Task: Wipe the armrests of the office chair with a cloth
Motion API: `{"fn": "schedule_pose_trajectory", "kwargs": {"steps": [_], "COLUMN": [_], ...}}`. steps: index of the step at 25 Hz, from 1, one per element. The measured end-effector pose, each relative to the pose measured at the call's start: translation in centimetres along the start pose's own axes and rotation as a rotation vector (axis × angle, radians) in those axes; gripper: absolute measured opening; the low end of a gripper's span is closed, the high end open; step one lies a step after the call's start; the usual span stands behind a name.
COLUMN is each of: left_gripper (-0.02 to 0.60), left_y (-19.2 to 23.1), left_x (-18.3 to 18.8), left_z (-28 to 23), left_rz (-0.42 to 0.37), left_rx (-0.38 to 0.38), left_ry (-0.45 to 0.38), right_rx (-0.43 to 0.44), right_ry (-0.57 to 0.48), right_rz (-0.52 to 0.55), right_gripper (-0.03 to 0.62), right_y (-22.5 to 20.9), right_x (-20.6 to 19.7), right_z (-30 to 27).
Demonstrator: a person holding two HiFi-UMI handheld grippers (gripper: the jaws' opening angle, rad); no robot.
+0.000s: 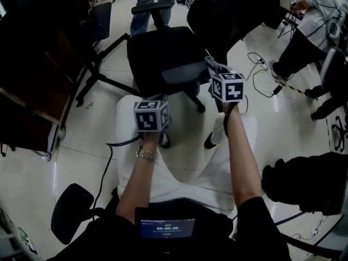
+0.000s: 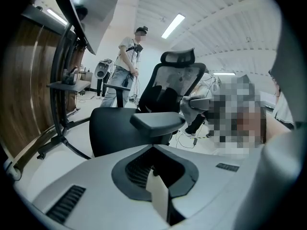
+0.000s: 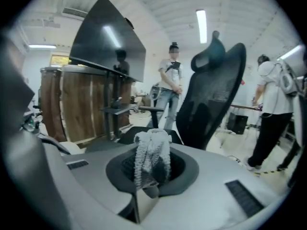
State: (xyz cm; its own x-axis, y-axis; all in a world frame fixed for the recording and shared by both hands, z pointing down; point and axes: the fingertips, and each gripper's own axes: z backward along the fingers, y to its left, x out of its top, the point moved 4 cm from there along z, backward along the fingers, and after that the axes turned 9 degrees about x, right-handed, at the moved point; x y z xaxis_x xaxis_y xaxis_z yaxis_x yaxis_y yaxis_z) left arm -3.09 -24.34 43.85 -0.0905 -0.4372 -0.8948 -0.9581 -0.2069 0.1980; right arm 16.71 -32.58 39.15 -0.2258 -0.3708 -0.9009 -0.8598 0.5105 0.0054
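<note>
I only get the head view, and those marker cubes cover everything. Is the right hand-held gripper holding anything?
Observer: Yes. The right gripper view shows the right hand-held gripper shut on a grey knitted cloth that sticks up between its jaws.
Operator: What about the left one?
Observer: The left hand-held gripper has its jaws together with nothing between them. It points at the chair's near armrest.
Operator: Does the chair have a pillow bit on top?
Observer: Yes, the left gripper view shows a curved headrest above the backrest.
</note>
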Motion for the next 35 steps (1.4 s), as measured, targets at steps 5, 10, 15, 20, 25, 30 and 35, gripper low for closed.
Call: {"fn": "schedule_pose_trajectory", "kwargs": {"steps": [5, 10, 15, 20, 25, 30, 35], "left_gripper": [0.002, 0.002, 0.002, 0.002, 0.002, 0.002, 0.002], "left_y": [-0.8, -0.8, -0.5, -0.1, -1.1, -3.7, -5.3], "left_x": [-0.5, -0.4, -0.5, -0.1, -0.3, -2.5, -4.0], "left_z": [-0.3, -0.3, -0.2, 0.2, -0.6, -1.5, -2.3], "left_rz": [-0.011, -0.019, -0.025, -0.017, -0.022, -0.057, -0.113], "left_rx": [-0.013, -0.012, 0.004, 0.020, -0.005, -0.031, -0.047], "left_ry": [0.017, 0.012, 0.022, 0.011, 0.009, 0.047, 0.063], "right_rx": [-0.096, -0.116, 0.053, 0.351, 0.191, -0.024, -0.062], "right_ry": [0.090, 0.051, -0.013, 0.095, 0.082, 0.081, 0.117], "right_rz": [-0.087, -0.062, -0.104, -0.049, -0.243, -0.341, -0.391], "right_gripper": [0.048, 0.051, 0.051, 0.051, 0.051, 0.051, 0.049], "right_y": [-3.6, 1.8, 9.1, 15.9, 12.6, 9.9, 9.0], "right_x": [-3.4, -5.3, -5.8, -8.9, -11.2, -13.1, -14.5], "right_z": [-1.0, -2.5, -2.5, -1.8, 0.6, 2.9, 3.5]}}
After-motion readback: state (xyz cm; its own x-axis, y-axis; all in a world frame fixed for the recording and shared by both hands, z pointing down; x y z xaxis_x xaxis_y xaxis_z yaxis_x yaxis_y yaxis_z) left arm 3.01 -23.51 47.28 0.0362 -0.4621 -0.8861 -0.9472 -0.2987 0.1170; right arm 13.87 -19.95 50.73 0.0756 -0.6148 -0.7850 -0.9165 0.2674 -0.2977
